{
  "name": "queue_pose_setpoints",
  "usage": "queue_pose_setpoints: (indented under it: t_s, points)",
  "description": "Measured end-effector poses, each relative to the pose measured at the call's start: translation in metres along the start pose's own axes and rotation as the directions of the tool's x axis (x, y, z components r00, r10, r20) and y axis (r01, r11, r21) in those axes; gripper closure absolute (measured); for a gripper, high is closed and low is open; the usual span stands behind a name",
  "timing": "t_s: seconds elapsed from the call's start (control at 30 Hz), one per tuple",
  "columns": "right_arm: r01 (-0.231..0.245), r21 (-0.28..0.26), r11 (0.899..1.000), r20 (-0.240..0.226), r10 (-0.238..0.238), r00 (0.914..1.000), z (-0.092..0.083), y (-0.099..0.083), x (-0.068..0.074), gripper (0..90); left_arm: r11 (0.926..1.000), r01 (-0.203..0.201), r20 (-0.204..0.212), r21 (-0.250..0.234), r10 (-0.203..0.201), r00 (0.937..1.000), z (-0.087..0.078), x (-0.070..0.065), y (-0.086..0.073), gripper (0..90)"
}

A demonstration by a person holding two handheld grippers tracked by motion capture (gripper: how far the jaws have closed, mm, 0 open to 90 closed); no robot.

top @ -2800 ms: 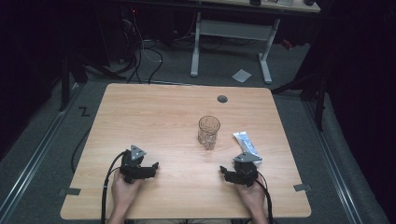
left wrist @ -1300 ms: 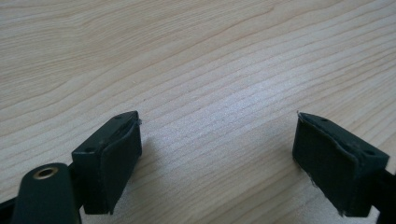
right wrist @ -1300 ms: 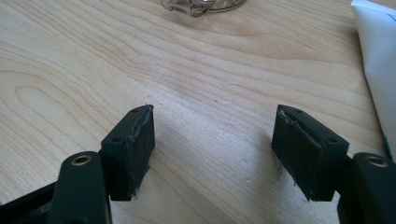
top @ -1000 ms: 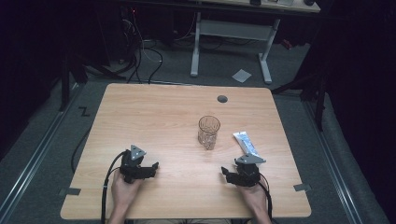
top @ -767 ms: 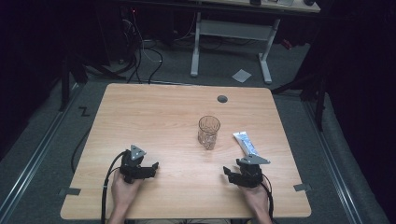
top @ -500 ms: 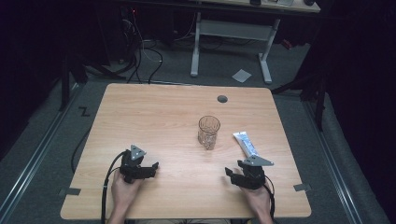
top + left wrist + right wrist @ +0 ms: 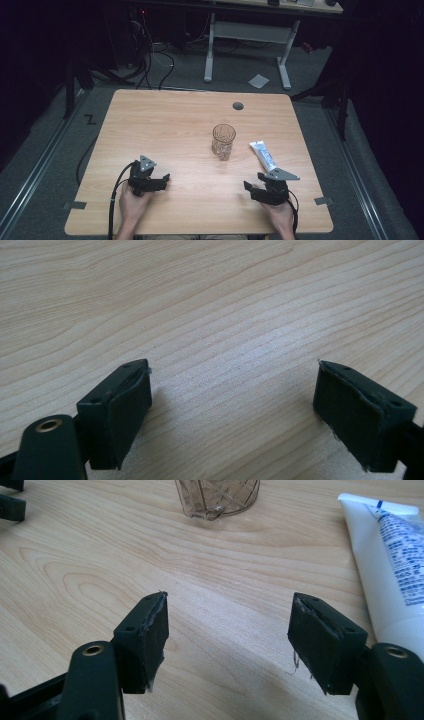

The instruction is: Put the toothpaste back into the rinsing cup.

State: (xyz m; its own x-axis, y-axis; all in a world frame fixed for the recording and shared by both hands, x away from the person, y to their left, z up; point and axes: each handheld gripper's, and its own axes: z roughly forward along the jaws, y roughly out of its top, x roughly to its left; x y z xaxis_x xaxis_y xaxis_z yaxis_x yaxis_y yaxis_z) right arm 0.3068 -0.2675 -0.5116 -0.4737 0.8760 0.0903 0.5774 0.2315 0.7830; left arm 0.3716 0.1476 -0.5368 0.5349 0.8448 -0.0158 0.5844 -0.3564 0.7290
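Observation:
A clear cut-pattern glass (image 7: 223,141) stands upright near the middle of the wooden table (image 7: 165,125). Its base (image 7: 217,499) appears at the top of the right gripper view. A white tube with blue print (image 7: 263,155) lies flat to the right of the glass, and in the right gripper view the tube (image 7: 395,560) runs down the right side, just beyond the right jaw. My right gripper (image 7: 257,184) sits near the front right, open and holding nothing (image 7: 227,640). My left gripper (image 7: 159,181) rests at the front left, open over bare wood (image 7: 232,405).
A round dark grommet (image 7: 238,106) sits near the table's far edge. Beyond the table stand a white desk frame (image 7: 247,37), cables on the floor and a paper sheet (image 7: 258,80). Tape marks sit at the front corners (image 7: 323,201).
My right gripper has drawn back a little toward the front edge and slightly right, away from the tube. The left gripper, the glass and the tube have stayed put.

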Motion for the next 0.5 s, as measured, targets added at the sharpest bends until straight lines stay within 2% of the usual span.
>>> queue_pose_setpoints:
  t_s: [0.2,0.5]
  points:
    - [0.015,-0.025,1.000,0.007,-0.015,0.9999,-0.010,0.001,-0.002,32.9,1.0000,0.000,0.000,0.000,0.000,1.0000,0.000,0.000,0.000,15.9]
    - [-0.004,-0.058,0.998,0.036,0.006,0.9993,-0.023,-0.001,-0.011,31.7,1.0000,0.000,0.000,0.000,0.000,1.0000,0.000,0.000,0.000,16.0]
